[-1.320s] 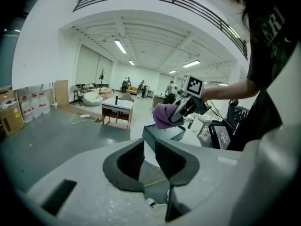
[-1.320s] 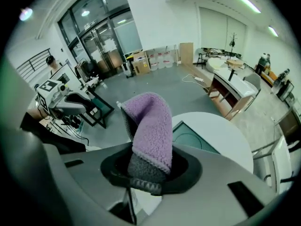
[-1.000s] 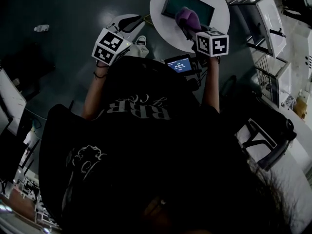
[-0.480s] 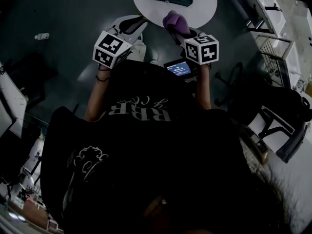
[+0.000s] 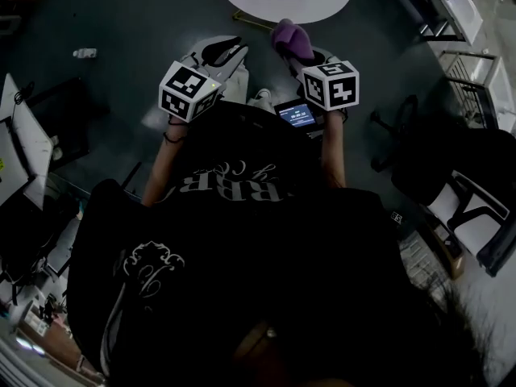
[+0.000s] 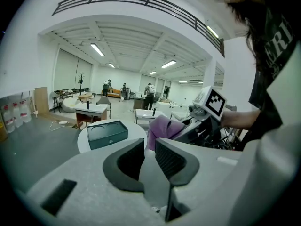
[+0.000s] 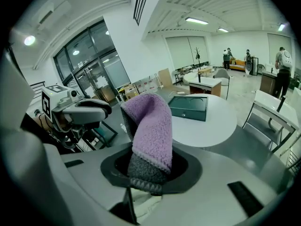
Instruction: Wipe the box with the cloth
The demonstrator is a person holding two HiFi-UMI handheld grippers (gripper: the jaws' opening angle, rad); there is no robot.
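The right claw (image 7: 150,169) is shut on a purple cloth (image 7: 151,126), which is held up in the air with its top folded over, short of the counter's edge. The left claw (image 6: 149,149) is held beside it with its jaws a narrow gap apart, and nothing is gripped between them. Beyond both claws a dark green box (image 7: 189,107) is seen lying on a round white counter (image 7: 214,125), well apart from the cloth and touched by neither claw.
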